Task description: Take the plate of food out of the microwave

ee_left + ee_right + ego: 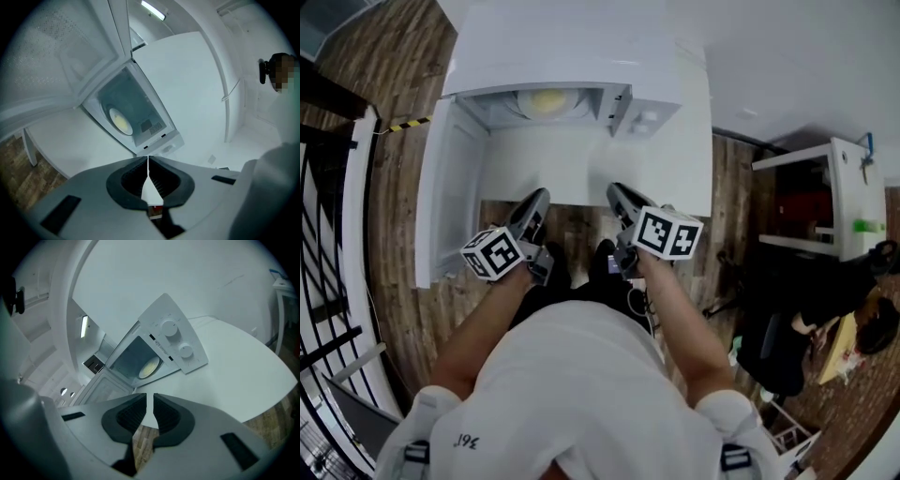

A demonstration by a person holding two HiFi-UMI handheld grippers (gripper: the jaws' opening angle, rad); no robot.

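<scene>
A white microwave (581,66) stands on a white table (581,173) with its door (450,187) swung open to the left. Inside lies a plate of yellow food (548,101), also seen in the left gripper view as the plate (120,122) and in the right gripper view as the plate (150,367). My left gripper (539,197) hovers at the table's near edge, shut with nothing in it (148,160). Beside it, my right gripper (617,190) points at the oven, its jaws a narrow slit apart and empty (150,397). Both are well short of the plate.
The control panel with two knobs (176,341) is right of the cavity. A white shelf unit (825,197) stands at the right, with dark seating (787,347) in front of it. A black railing (328,281) runs along the left. The floor (394,84) is wood planks.
</scene>
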